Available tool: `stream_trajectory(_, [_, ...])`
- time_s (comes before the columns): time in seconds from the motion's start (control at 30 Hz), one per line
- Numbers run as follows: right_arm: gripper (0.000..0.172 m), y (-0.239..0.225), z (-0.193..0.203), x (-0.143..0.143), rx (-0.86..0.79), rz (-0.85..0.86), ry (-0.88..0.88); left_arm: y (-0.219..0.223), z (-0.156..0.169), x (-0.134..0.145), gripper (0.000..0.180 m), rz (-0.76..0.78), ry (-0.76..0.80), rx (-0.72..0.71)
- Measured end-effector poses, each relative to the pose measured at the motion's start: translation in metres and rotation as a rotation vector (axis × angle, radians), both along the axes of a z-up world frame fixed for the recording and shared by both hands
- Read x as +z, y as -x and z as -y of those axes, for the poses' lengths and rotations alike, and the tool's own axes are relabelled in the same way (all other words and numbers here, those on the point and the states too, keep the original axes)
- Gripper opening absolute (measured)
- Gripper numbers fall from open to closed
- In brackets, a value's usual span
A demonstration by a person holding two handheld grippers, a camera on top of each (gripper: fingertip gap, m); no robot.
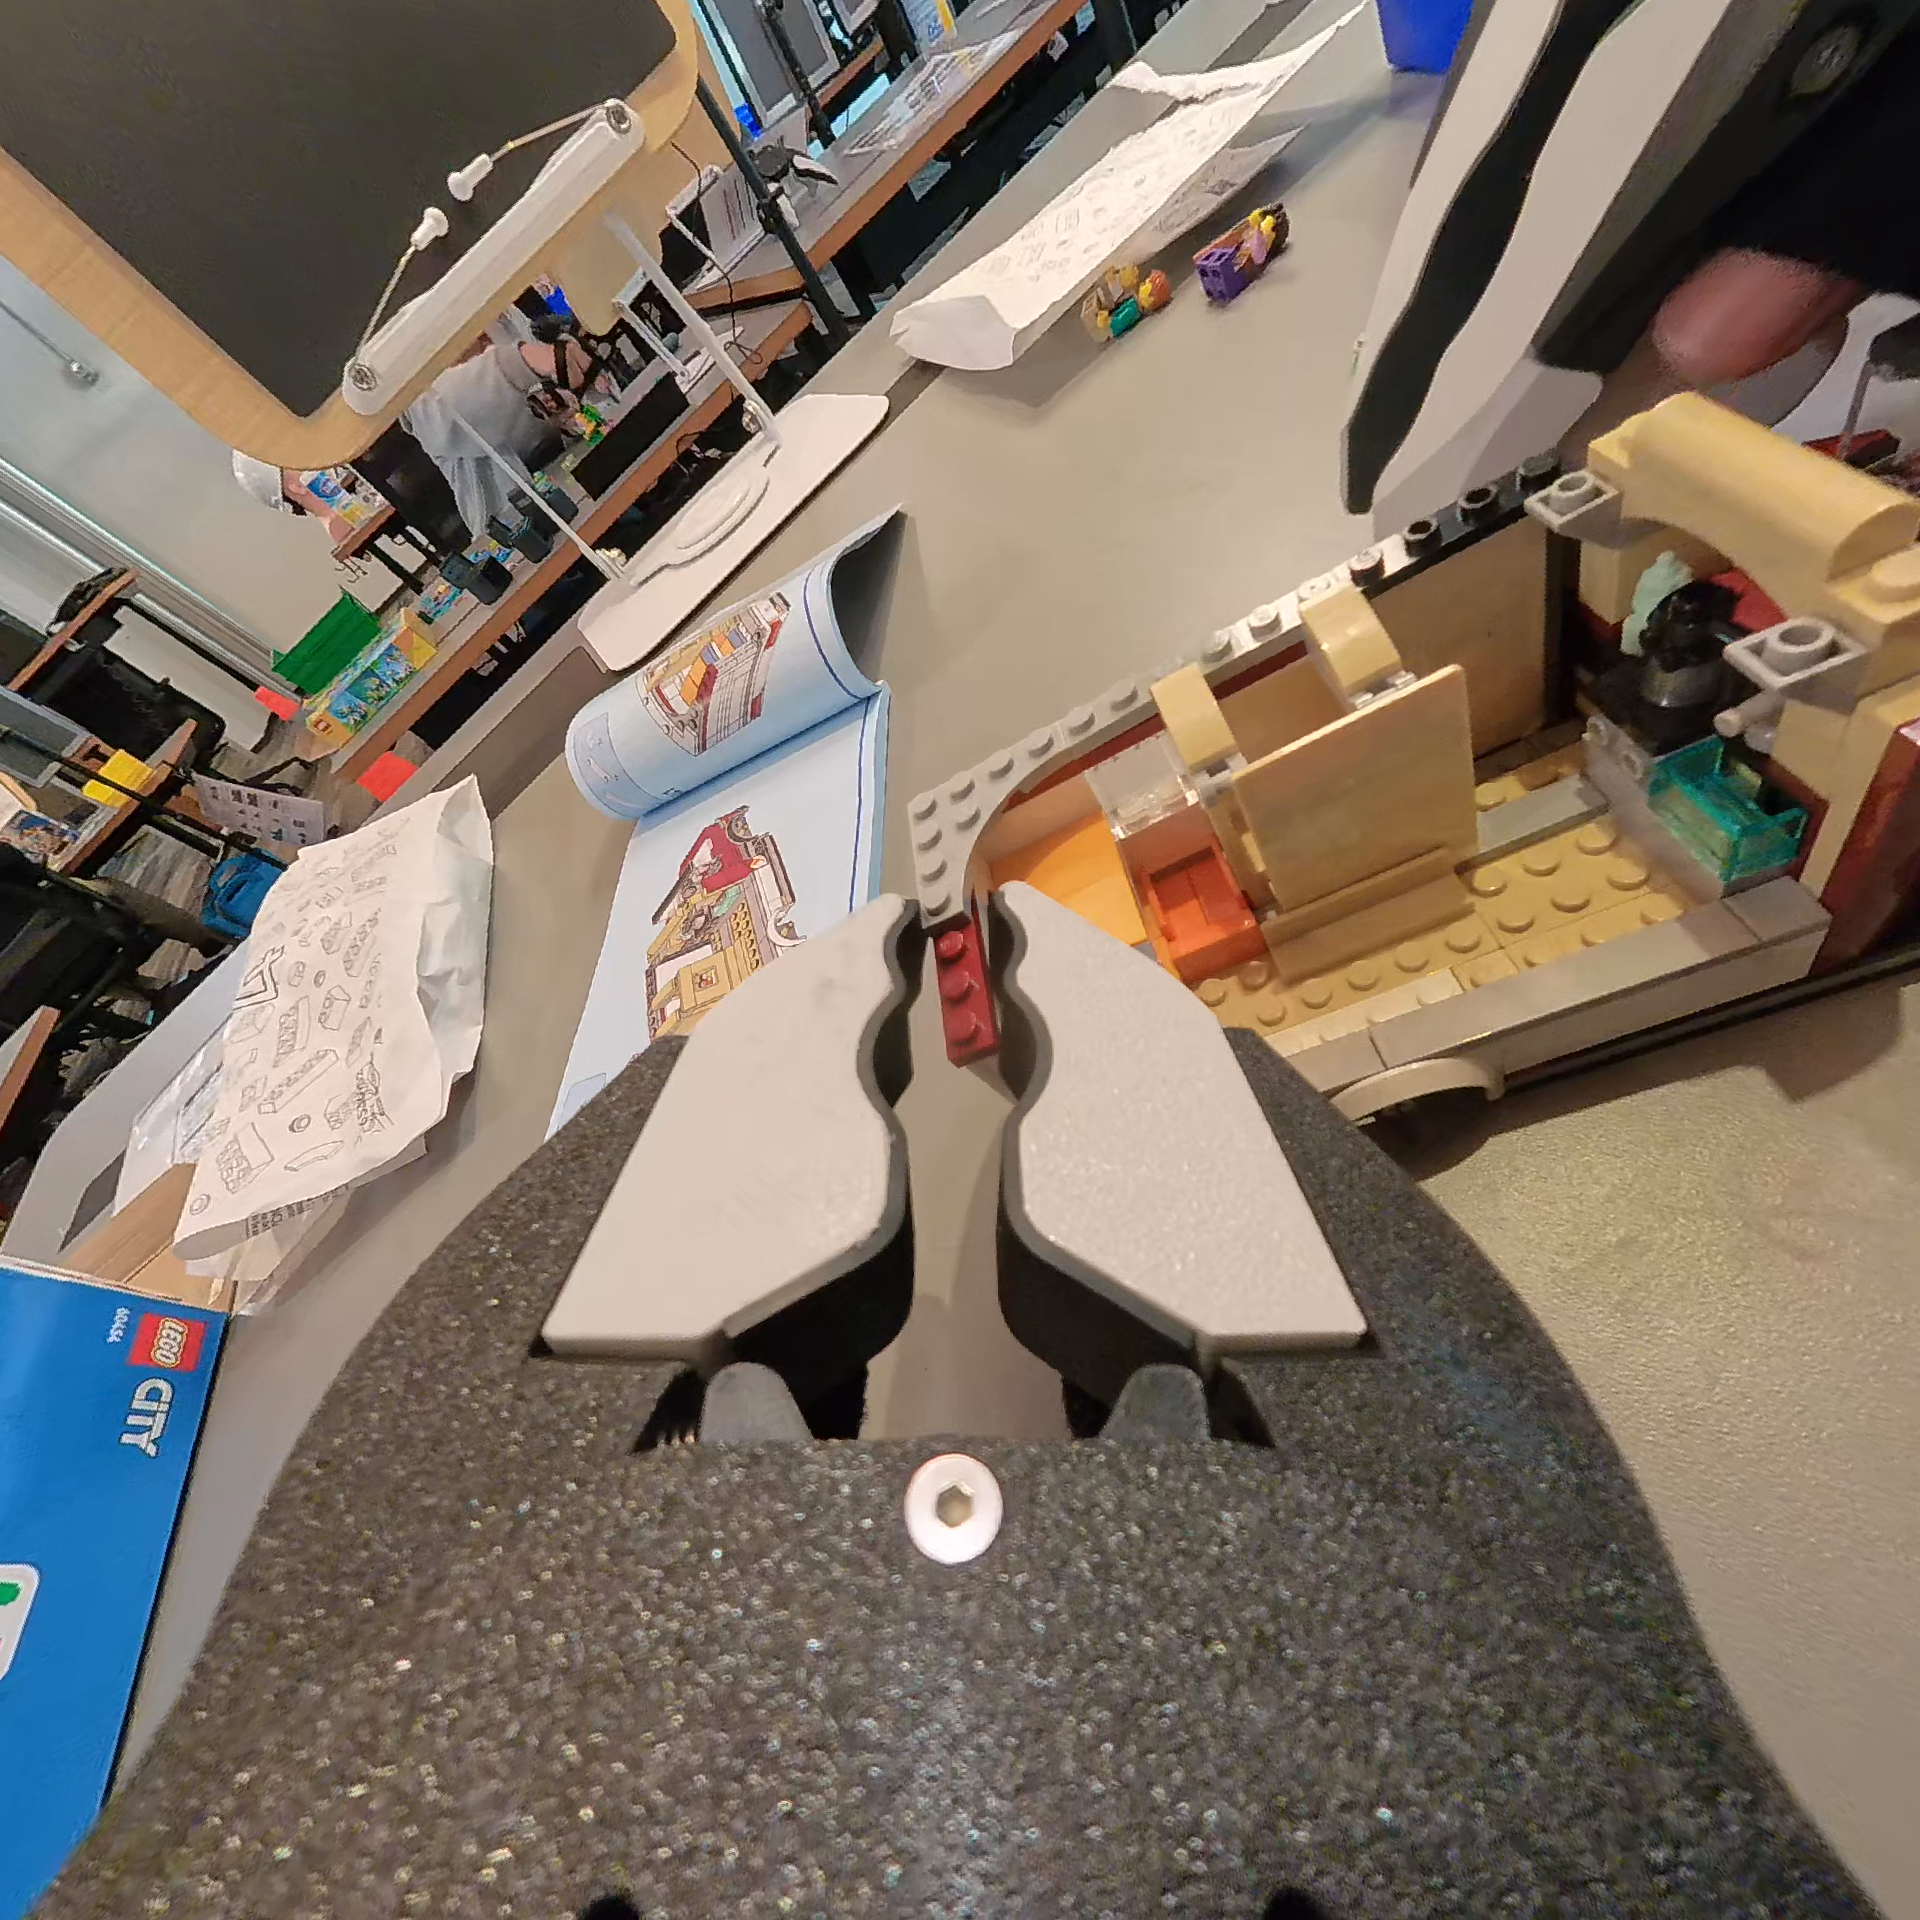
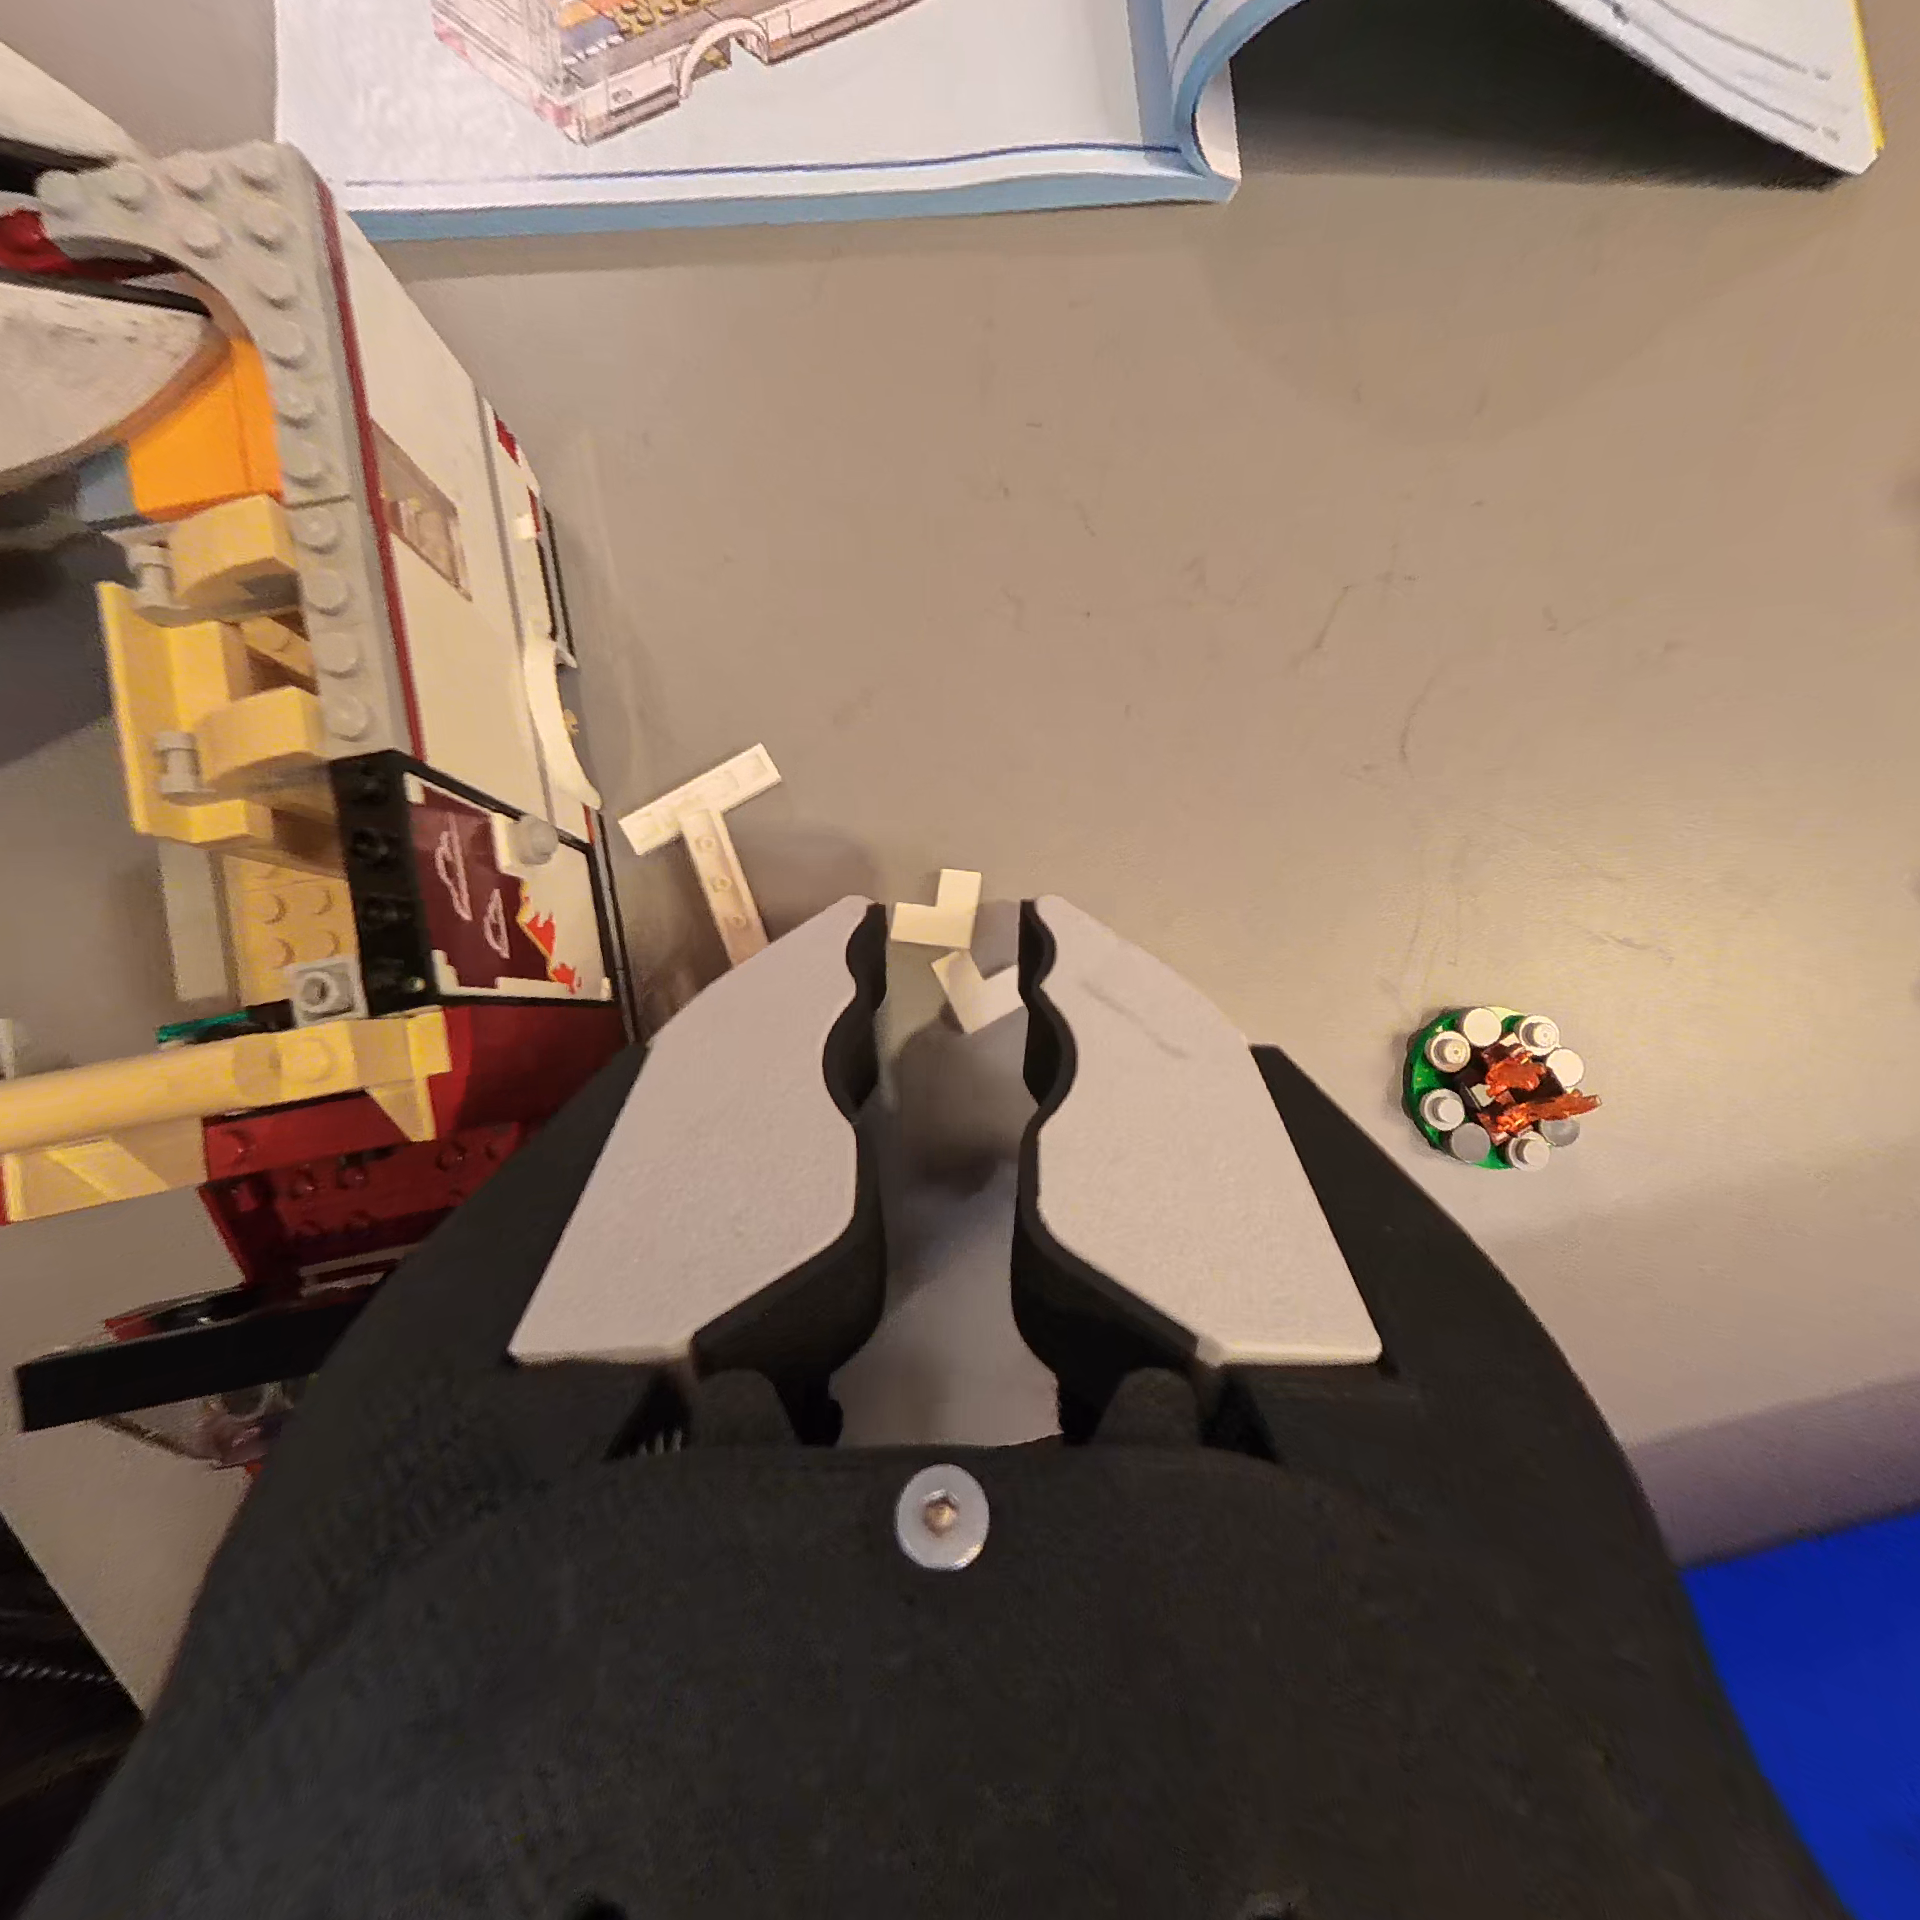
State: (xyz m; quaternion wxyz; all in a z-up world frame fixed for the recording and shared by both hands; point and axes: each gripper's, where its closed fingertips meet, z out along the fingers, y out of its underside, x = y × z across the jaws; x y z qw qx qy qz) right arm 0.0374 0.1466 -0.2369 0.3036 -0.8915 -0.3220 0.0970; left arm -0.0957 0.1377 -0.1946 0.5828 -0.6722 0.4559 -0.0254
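Note:
My left gripper (image 1: 958, 914) is shut on a dark red plate (image 1: 964, 992) at the end of a grey arched plate (image 1: 951, 821) on a tan and dark red brick-built vehicle (image 1: 1538, 914). The vehicle also shows at the left of the right wrist view (image 2: 312, 935). My right gripper (image 2: 948, 914) is open just above the grey table. Two small white L-shaped pieces, one (image 2: 935, 920) at the tips and one (image 2: 977, 995) just behind, lie loose between its fingers. The right gripper also shows in the left wrist view (image 1: 1455, 436), above the vehicle's far end.
A white T-shaped plate piece (image 2: 707, 831) lies by the vehicle. A round green piece with grey studs (image 2: 1496, 1091) sits to the right. An open instruction booklet (image 1: 748, 748) (image 2: 779, 156), paper bags (image 1: 343, 997), a blue box (image 1: 94, 1507), a lamp base (image 1: 748, 520) and small builds (image 1: 1236, 249) stand around. My right fingertips sit around 15 cm from my left ones.

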Motion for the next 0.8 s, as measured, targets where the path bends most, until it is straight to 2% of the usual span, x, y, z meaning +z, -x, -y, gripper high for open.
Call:
stream_trajectory(0.37, [0.025,0.024,0.002,0.024,0.084,-0.085,-0.019,-0.002,0.002,-0.001,0.012,0.031,0.062,-0.039])
stream_trajectory(0.63, [0.022,0.074,0.01,0.057,0.269,-0.214,0.053,-0.002,0.001,-0.001,0.012,0.03,0.061,-0.031])
stream_trajectory(0.8, [0.019,0.093,0.014,0.053,0.341,-0.188,0.149,-0.002,0.001,-0.001,0.012,0.013,0.028,-0.019])
